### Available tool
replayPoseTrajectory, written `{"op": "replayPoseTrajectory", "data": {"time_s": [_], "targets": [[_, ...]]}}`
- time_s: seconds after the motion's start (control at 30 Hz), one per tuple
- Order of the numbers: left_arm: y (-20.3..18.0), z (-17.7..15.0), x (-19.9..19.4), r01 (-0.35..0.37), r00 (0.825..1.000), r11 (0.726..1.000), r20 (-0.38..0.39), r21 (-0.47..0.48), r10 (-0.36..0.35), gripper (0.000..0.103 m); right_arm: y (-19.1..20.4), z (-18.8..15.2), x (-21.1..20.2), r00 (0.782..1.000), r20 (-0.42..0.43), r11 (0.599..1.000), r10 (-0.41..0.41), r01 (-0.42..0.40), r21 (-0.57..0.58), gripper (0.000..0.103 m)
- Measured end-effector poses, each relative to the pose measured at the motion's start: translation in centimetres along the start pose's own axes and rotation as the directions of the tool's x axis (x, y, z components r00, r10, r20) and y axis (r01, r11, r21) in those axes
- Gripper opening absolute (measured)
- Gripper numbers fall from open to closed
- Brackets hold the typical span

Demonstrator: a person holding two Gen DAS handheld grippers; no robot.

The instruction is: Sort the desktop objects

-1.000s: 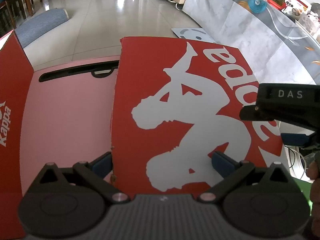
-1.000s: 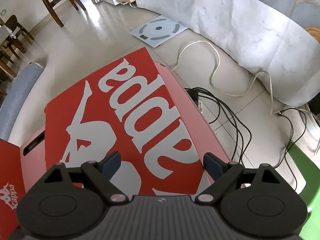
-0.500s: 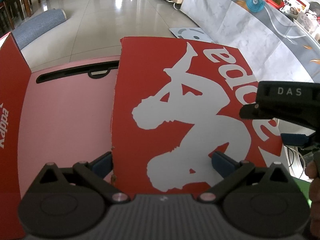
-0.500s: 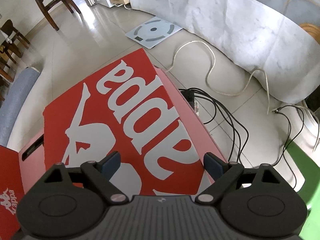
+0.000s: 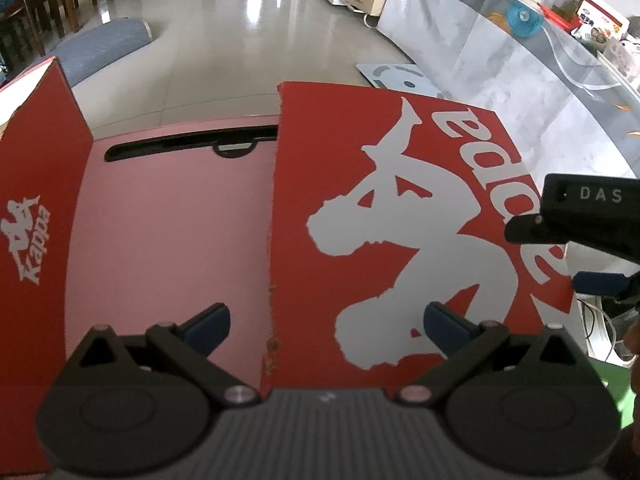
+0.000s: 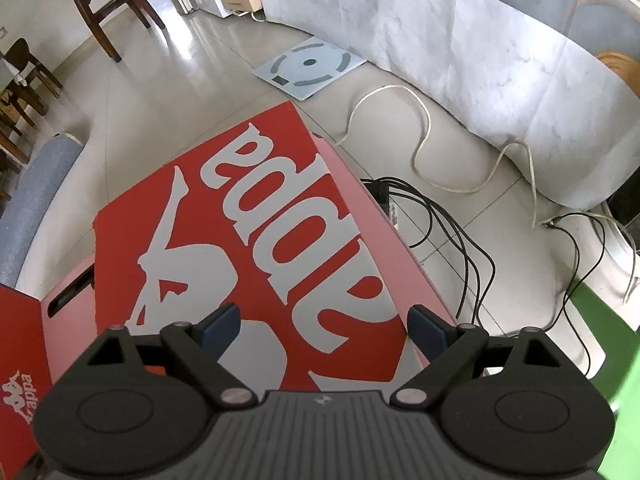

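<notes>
Two grippers hover over a pink bench [image 5: 168,232], jaws apart on both, nothing held. Left gripper [image 5: 326,326] sits bottom centre of its view, straddling the left edge of a red lid [image 5: 400,208] lying flat, centre-right. Right gripper [image 6: 324,326] is over the lid's [image 6: 248,240] near end. Red box wall [image 5: 36,216] stands at left. Cables [image 6: 460,240] on floor, right.
</notes>
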State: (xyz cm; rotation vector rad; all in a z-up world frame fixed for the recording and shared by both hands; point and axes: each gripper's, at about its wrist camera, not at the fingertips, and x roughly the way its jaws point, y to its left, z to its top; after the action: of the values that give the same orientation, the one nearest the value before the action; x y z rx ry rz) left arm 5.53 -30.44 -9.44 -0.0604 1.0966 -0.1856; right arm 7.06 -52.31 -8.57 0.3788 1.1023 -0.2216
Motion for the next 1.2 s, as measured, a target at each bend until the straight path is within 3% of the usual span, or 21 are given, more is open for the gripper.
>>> {"op": "replayPoseTrajectory", "data": {"time_s": [0.6, 1.2], "targets": [[2.8, -2.5, -1.5, 0.017, 1.0, 0.999, -0.014, -0.035, -0.017, 0.103, 0.9, -0.9, -1.8, 1.0, 0.015, 1.0, -0.009, 0.009, -0.02, 0.091], [1.5, -6.1, -3.2, 0.082, 0.995, 0.995, -0.056, 0.053, -0.079, 0.103, 2.5, -2.9, -3.6, 0.999, 0.031, 0.996, 0.043, -0.04, -0.074, 0.091]]}}
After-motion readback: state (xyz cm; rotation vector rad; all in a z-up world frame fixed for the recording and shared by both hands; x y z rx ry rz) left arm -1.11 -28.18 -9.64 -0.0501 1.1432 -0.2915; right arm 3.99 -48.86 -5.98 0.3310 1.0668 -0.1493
